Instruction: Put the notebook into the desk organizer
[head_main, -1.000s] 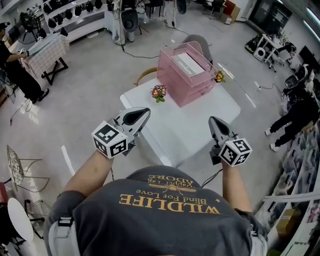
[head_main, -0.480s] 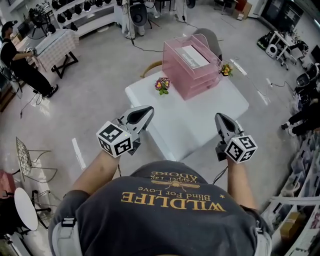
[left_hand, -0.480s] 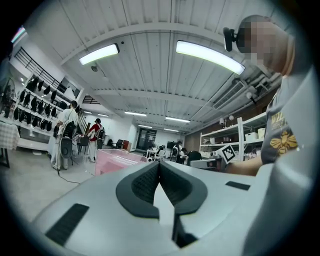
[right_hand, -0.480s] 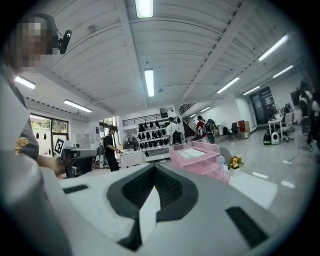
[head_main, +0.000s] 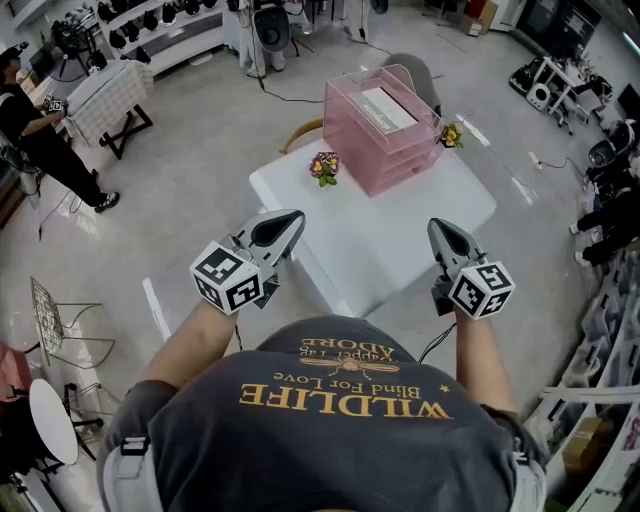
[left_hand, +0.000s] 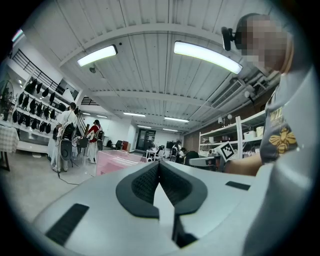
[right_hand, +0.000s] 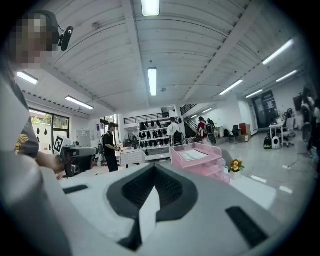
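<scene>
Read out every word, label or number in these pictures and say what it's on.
"WILDLIFE": back of the T-shirt, upside down in the head view.
"Blind For Love": same shirt.
"ADORE": same shirt.
Small line next to "ADORE": too small to read.
Left marker cube and right marker cube: square patterns, no words.

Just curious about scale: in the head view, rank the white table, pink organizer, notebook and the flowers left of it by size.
1. white table
2. pink organizer
3. notebook
4. flowers
</scene>
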